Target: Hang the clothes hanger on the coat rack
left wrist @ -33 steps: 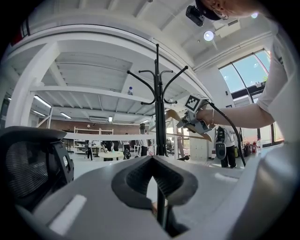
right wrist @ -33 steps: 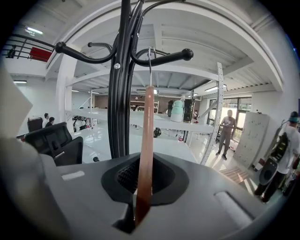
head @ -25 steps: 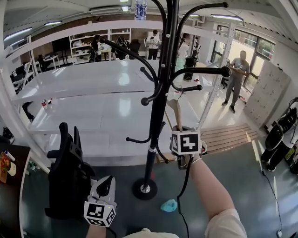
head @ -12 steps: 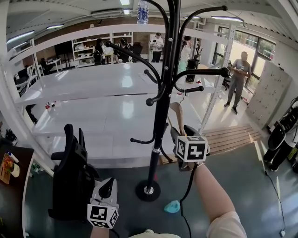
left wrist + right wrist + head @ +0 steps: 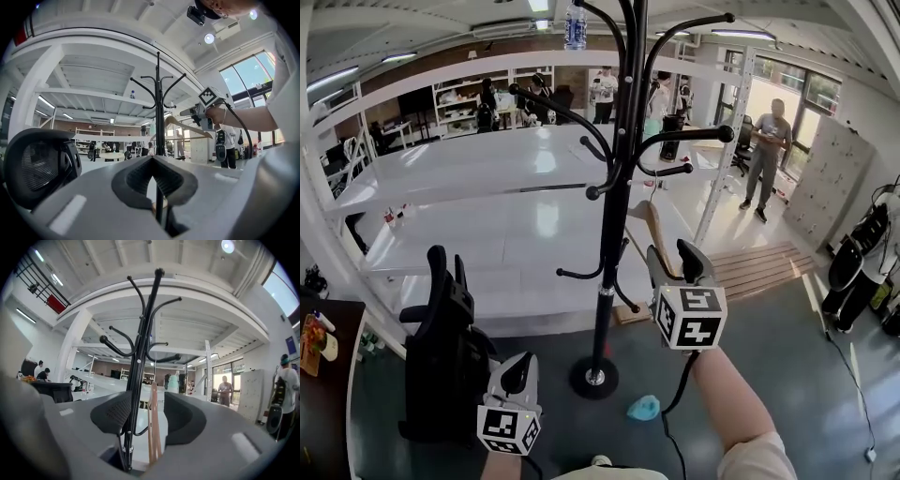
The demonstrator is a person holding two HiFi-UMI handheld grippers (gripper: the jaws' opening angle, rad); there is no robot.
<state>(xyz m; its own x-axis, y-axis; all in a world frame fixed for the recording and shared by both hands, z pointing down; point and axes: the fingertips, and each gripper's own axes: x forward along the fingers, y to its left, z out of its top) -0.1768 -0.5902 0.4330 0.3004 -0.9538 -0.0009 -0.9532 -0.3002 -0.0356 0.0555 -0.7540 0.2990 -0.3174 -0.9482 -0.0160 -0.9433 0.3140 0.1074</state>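
The black coat rack (image 5: 614, 187) stands on its round base (image 5: 593, 377) in front of me, with curved hooks (image 5: 675, 139) branching near its top. My right gripper (image 5: 670, 258) is shut on a wooden clothes hanger (image 5: 654, 225), held upright just right of the pole and below the hooks. In the right gripper view the hanger (image 5: 153, 423) stands between the jaws of the right gripper (image 5: 146, 404), with the rack pole (image 5: 138, 366) close on its left. My left gripper (image 5: 514, 375) hangs low at the left, shut and empty; in its own view the left gripper (image 5: 152, 159) points at the rack (image 5: 159, 117).
A black office chair (image 5: 441, 347) stands close to the left gripper. White shelving (image 5: 487, 178) runs behind the rack. A teal thing (image 5: 642, 408) lies on the floor near the base. A wooden pallet (image 5: 759, 272) and a standing person (image 5: 764, 150) are at the right.
My right gripper has risen with the hanger, nearer to the head camera and still beside the pole. The left gripper has barely moved.
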